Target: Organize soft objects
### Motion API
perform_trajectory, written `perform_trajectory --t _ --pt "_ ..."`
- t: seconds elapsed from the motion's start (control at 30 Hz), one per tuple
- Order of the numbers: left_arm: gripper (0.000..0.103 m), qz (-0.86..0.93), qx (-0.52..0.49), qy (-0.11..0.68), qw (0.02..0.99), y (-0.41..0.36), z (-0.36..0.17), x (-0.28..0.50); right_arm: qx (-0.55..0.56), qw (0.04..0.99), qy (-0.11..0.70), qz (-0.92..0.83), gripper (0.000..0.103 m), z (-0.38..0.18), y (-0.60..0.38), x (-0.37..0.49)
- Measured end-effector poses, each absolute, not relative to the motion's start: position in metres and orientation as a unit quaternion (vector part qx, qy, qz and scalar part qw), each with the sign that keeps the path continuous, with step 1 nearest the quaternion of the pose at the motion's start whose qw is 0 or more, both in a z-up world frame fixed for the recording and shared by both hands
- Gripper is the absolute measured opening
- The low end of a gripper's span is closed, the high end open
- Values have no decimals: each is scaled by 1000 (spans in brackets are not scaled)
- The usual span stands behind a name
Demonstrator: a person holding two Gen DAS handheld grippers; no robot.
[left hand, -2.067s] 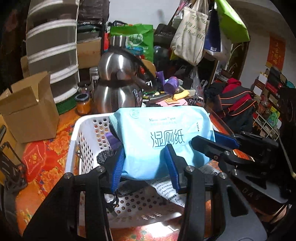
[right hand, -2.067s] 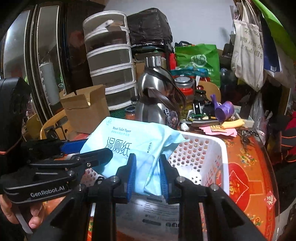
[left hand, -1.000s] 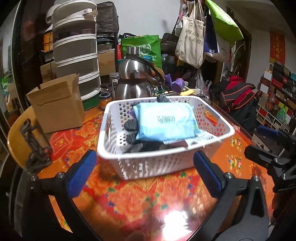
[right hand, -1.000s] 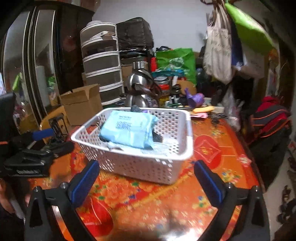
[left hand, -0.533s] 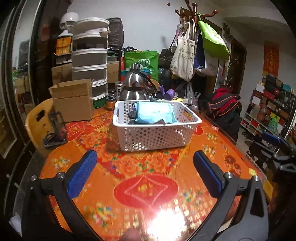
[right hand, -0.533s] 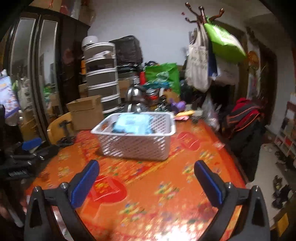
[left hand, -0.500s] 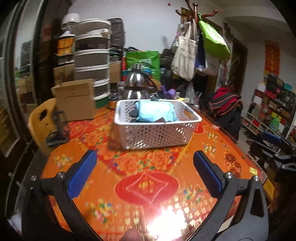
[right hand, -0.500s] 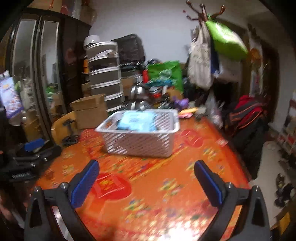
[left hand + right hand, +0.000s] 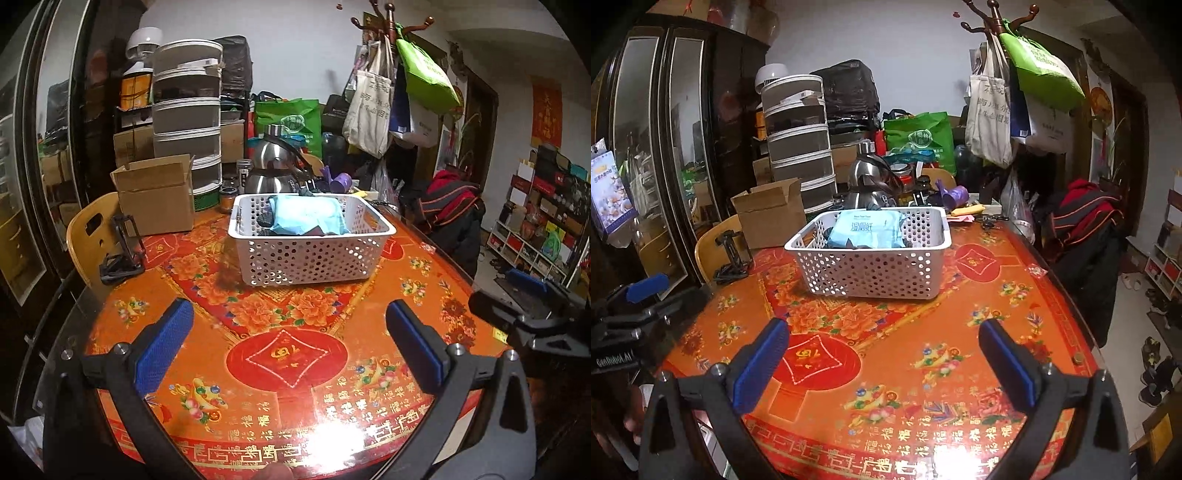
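Both claws are drawn back from the white basket (image 9: 310, 254), where the blue wipes pack (image 9: 866, 229) is left lying on darker soft items. The left claw (image 9: 288, 343) and right claw (image 9: 882, 362) are spread wide and empty above the surface (image 9: 288, 354), probably because nothing soft is left outside.

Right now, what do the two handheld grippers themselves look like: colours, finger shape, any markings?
Both match: the left gripper and right gripper have black frames that curve out into two fingers, each faced with a flat, textured blue pad, with silver bolts at the joints. From the right wrist view, the left gripper's black body carries white "GenRobot.AI" lettering. No cables or sleeves are visible.
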State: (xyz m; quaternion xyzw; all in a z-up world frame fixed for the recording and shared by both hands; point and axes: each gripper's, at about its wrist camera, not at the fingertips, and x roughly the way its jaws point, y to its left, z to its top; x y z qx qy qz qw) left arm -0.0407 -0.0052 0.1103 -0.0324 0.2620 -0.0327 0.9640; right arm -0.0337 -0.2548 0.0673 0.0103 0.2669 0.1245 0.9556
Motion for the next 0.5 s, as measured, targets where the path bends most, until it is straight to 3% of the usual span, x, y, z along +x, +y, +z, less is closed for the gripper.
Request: perform_trajectory --t 0.5 --pt "103 -28 -34 273 961 -1 105 -20 7 956 268 119 102 64 -253 -28"
